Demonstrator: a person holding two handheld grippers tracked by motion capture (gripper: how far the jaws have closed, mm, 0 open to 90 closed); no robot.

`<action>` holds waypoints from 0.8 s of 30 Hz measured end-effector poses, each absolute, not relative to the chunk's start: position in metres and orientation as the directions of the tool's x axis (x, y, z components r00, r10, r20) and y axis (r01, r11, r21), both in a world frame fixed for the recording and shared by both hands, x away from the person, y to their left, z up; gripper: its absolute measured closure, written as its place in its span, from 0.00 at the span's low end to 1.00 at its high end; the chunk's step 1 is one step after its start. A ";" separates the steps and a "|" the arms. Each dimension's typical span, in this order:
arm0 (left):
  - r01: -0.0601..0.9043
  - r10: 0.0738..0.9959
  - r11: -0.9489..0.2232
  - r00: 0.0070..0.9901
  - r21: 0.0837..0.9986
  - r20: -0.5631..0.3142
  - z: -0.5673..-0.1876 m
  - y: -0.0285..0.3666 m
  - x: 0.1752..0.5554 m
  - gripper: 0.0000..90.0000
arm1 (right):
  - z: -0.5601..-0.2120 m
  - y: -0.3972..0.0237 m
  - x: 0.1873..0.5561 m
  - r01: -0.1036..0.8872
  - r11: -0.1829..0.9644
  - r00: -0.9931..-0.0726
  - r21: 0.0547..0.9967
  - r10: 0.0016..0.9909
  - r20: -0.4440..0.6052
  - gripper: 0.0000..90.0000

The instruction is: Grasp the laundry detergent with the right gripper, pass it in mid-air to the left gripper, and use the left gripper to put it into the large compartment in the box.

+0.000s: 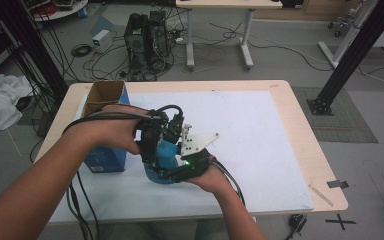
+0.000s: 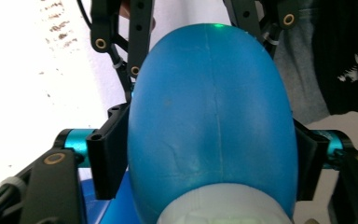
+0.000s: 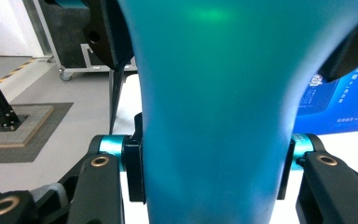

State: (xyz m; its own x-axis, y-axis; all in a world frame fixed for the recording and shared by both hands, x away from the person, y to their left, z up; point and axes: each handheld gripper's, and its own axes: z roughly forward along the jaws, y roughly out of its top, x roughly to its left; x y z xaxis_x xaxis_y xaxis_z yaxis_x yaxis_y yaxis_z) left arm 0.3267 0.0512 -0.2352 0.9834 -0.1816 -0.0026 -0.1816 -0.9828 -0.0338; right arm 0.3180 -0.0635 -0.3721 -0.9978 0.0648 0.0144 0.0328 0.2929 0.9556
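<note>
Spreading wide under everything, the tabletop carries a white sheet with an open blue box at its left side. Front and centre, both grippers meet on a blue bottle: the left gripper has its jaws clamped on the rounded body, and the right gripper has its jaws clamped on the same bottle.

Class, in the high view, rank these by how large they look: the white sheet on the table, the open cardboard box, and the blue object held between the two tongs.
1. White sheet, largest.
2. Cardboard box.
3. Blue object, smallest, though the tongs partly hide it.
</note>
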 end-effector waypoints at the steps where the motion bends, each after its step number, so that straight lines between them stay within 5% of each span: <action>1: -0.181 -0.181 -0.983 0.983 -0.039 0.000 -0.235 0.051 0.327 0.33 | -0.372 -0.063 0.318 0.031 0.294 -0.998 0.955 0.064 0.012 0.51; 9: -0.187 -0.186 -0.982 0.982 -0.040 -0.021 -0.236 0.051 0.325 0.42 | -0.373 -0.062 0.318 0.022 0.287 -0.998 0.958 0.059 0.006 0.51; 24: -0.159 -0.157 -0.986 0.987 -0.050 -0.032 -0.233 0.052 0.323 0.44 | -0.369 -0.060 0.315 0.029 0.295 -0.999 0.955 0.053 0.014 0.50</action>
State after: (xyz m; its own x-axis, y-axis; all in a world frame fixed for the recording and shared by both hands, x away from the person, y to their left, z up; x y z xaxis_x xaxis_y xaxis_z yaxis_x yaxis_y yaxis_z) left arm 0.3231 0.0525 -0.2332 0.9870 -0.1575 -0.0322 -0.1589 -0.9860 -0.0503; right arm 0.3152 -0.0599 -0.3694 -0.9985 0.0527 0.0137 0.0287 0.2946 0.9552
